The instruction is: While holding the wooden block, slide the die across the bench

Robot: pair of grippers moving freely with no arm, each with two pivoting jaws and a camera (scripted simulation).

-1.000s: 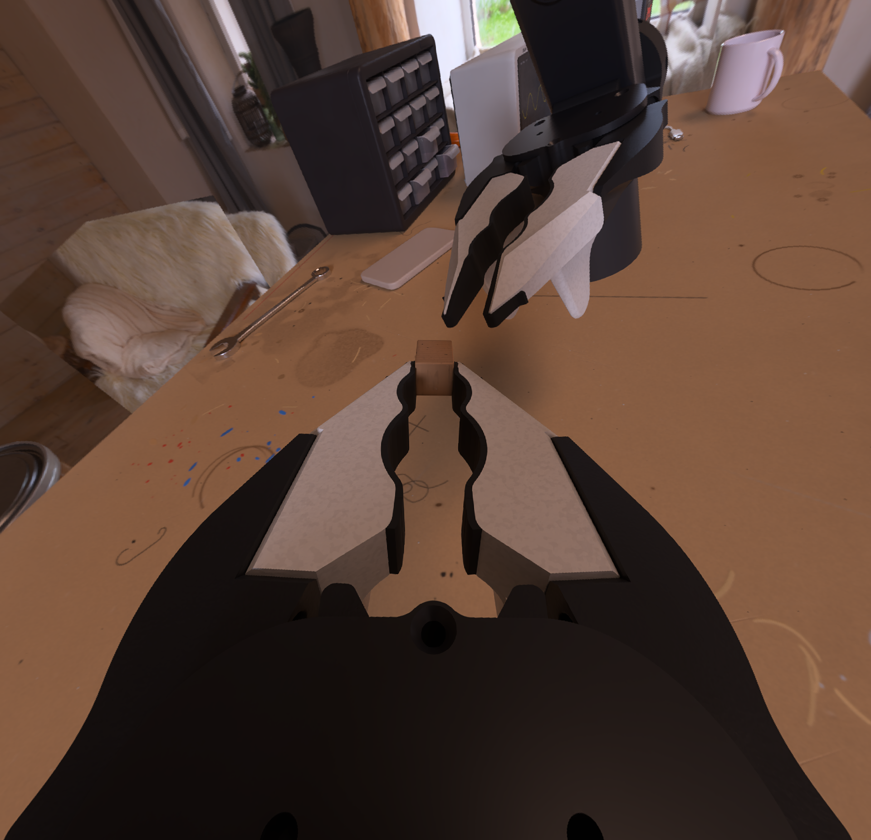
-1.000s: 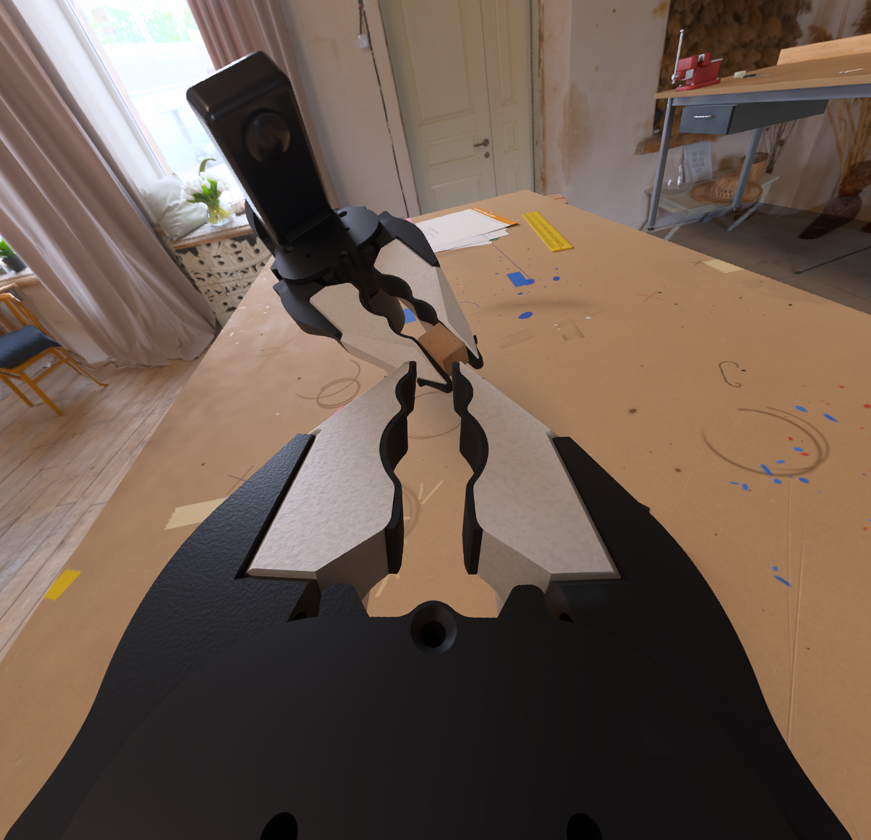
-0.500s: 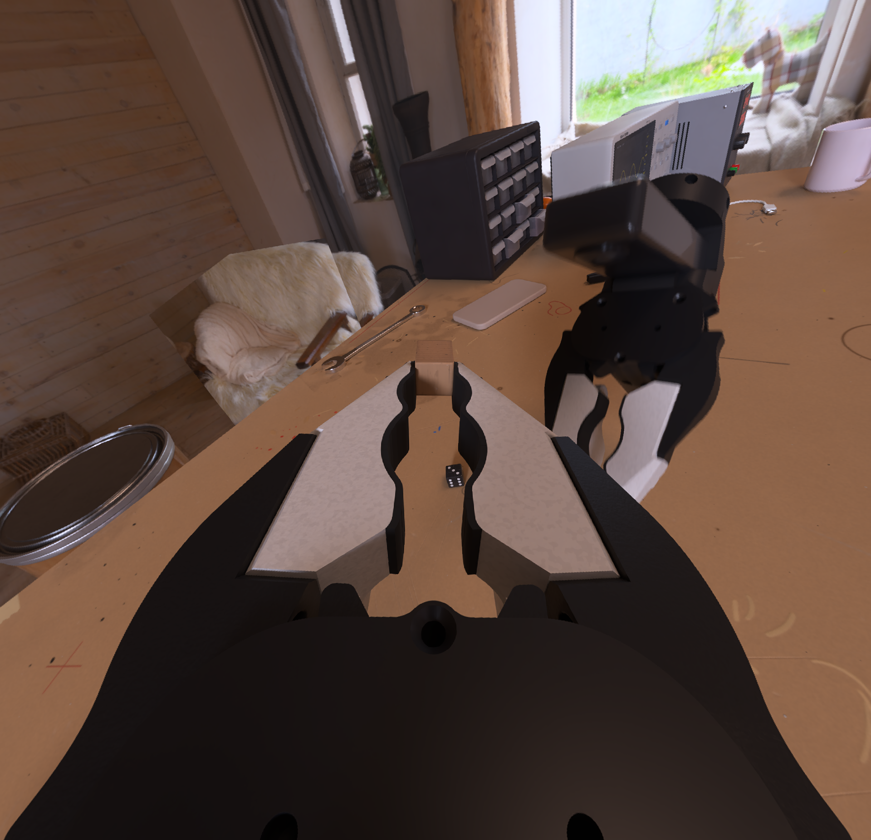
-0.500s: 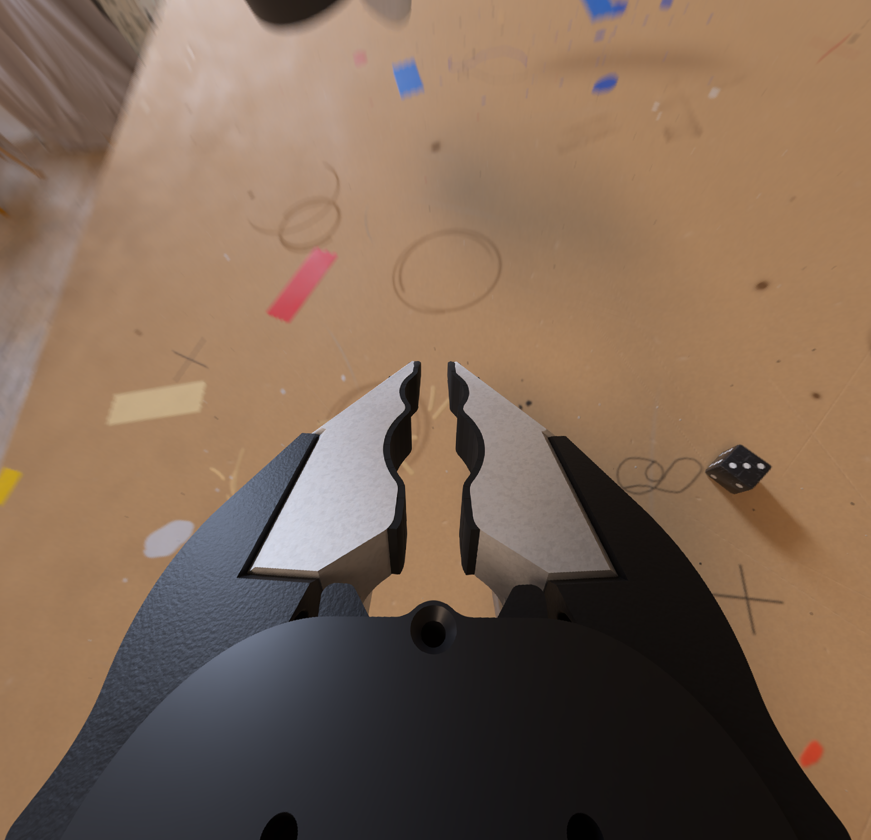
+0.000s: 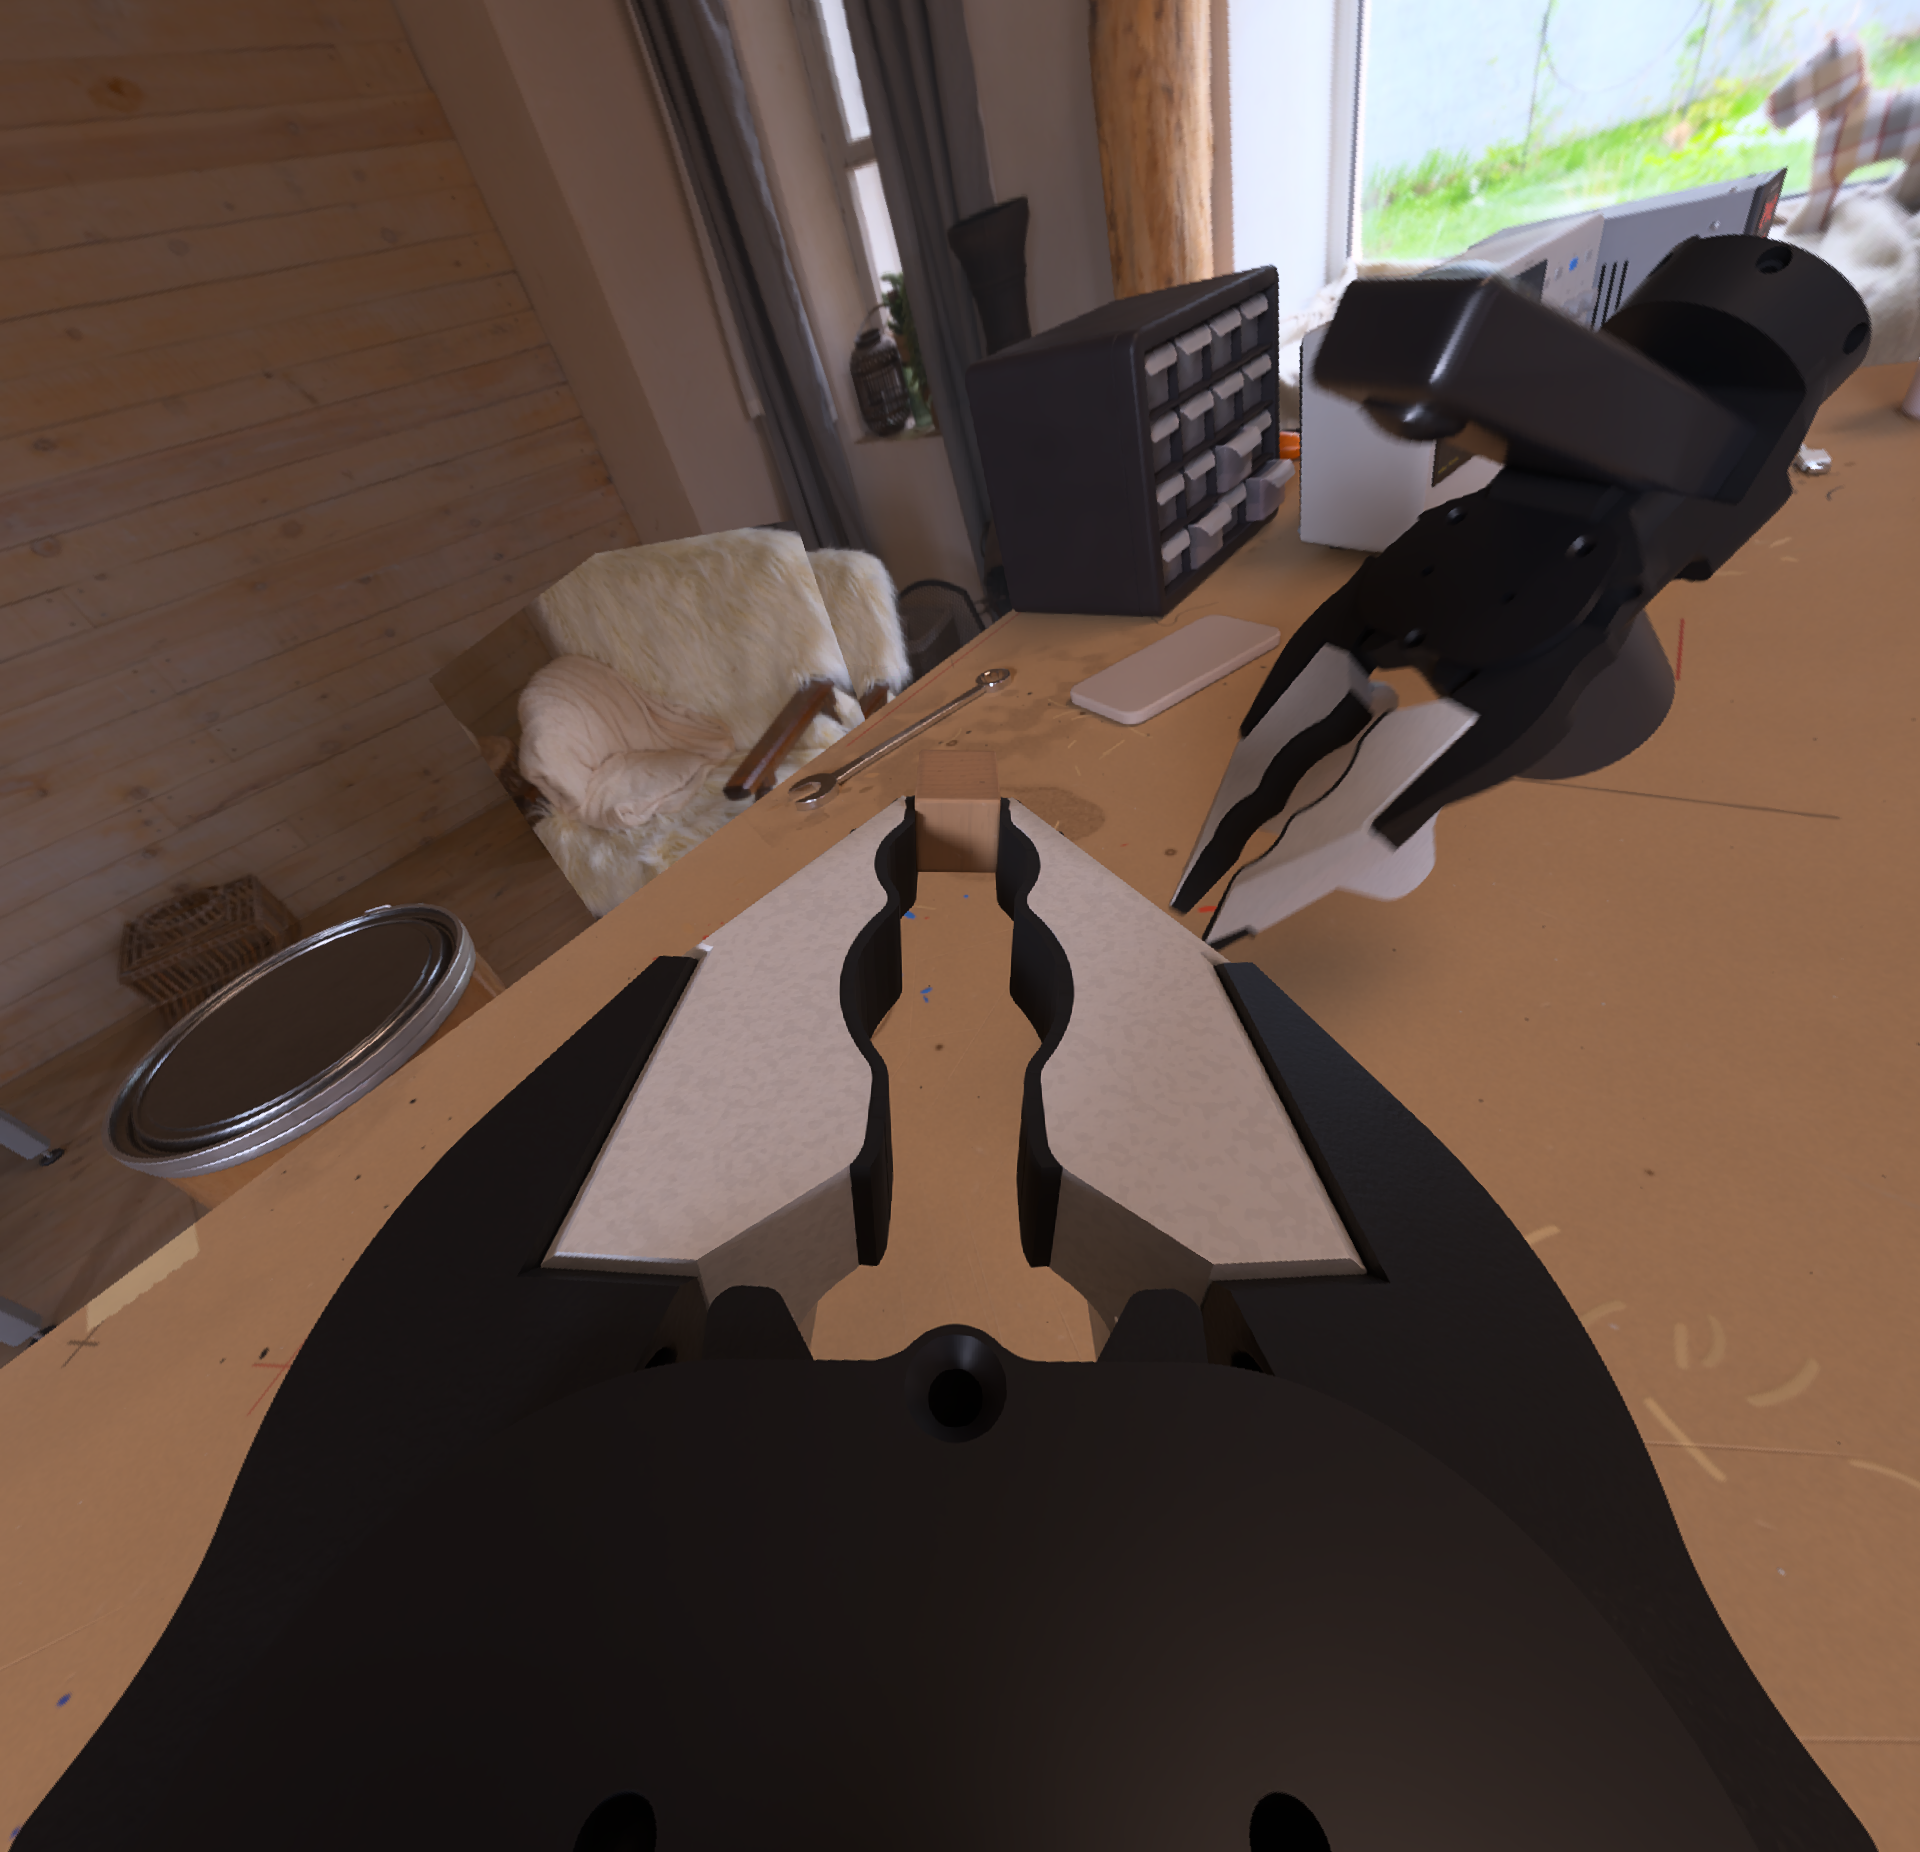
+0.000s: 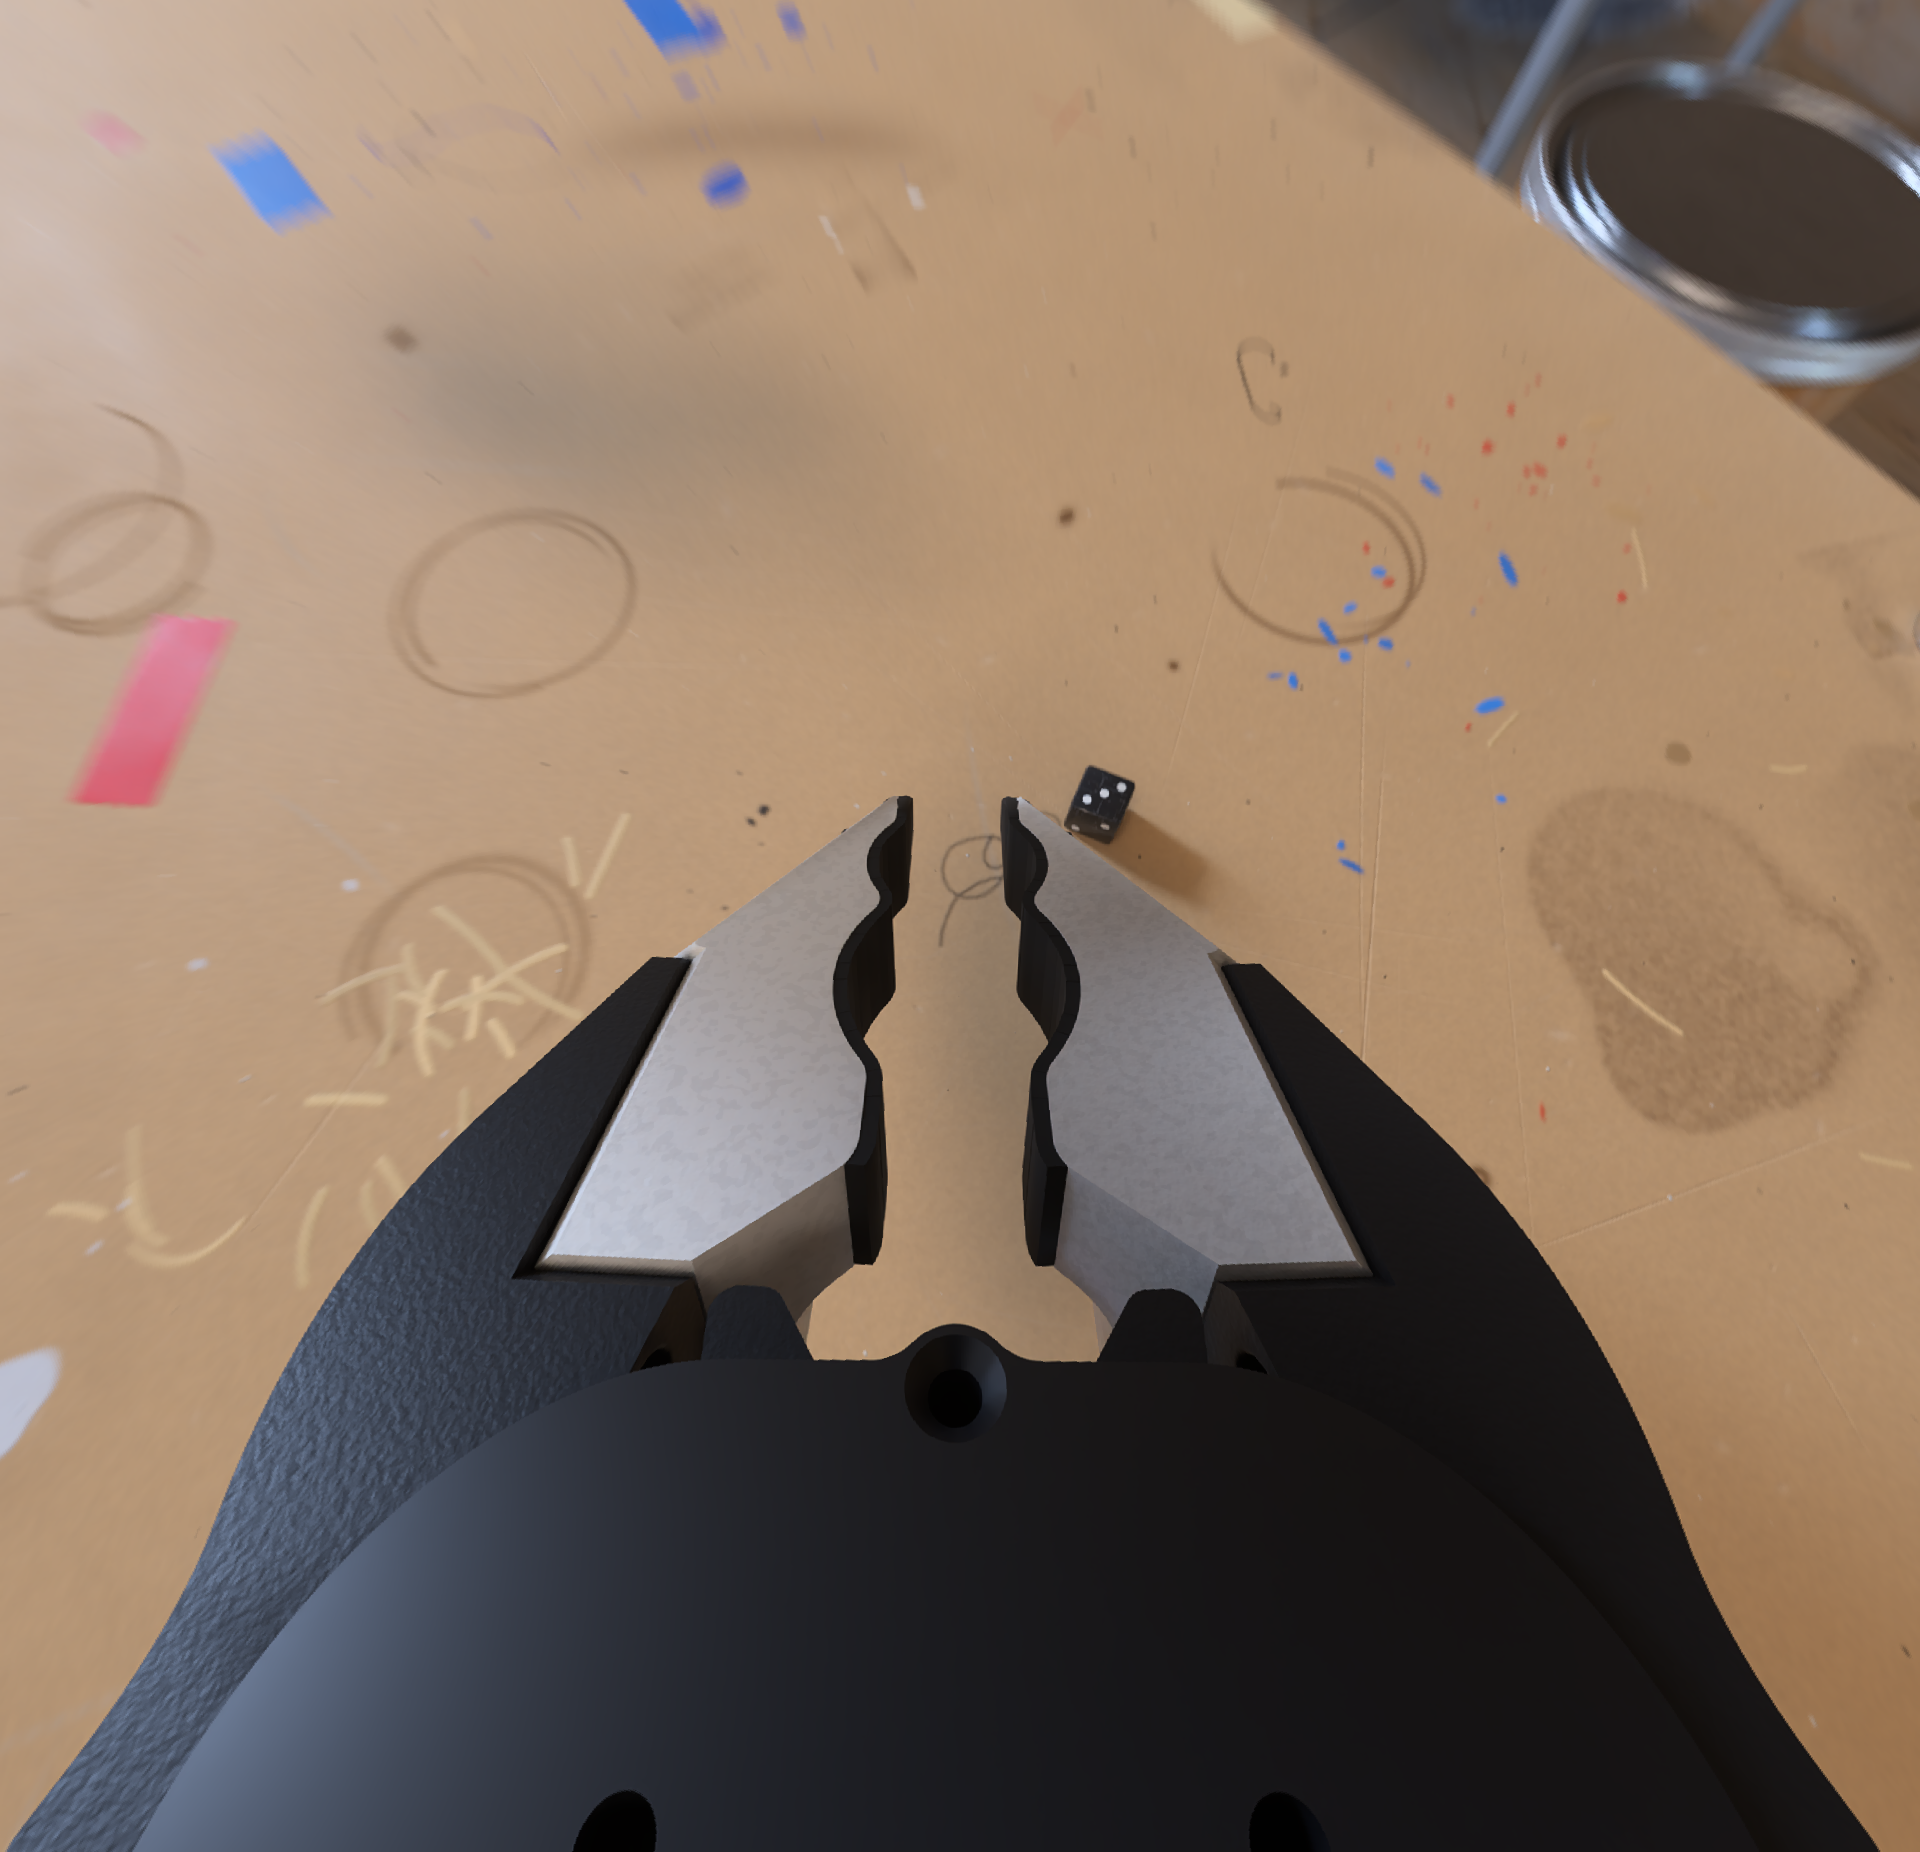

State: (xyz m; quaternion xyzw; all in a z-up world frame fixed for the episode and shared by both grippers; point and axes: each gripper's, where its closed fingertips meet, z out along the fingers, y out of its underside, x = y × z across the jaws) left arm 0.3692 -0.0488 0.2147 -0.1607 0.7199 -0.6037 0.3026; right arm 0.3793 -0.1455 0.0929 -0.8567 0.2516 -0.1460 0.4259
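Observation:
My left gripper (image 5: 957, 826) is shut on the small wooden block (image 5: 956, 815), which sits between its fingertips above the bench (image 5: 1558, 1075). The black die (image 6: 1101, 803) with white pips lies on the bench, just right of and beside my right gripper's right fingertip (image 6: 1023, 836); I cannot tell whether they touch. My right gripper (image 6: 957, 815) points down at the bench, its jaws a narrow gap apart with nothing between them. It also shows in the left wrist view (image 5: 1210, 919), to the right of the block. The die is not visible in that view.
A metal paint can (image 5: 291, 1033) stands off the bench's left edge; it also shows in the right wrist view (image 6: 1745, 213). A wrench (image 5: 904, 732), a white slab (image 5: 1174, 668), a black drawer cabinet (image 5: 1132, 441) and a white instrument box (image 5: 1361, 472) lie farther back. Red tape (image 6: 156, 711) marks the bench.
My right gripper tipped down toward the bench and shifted until the die lies beside its right fingertip. My left gripper rose and turned, still holding the block.

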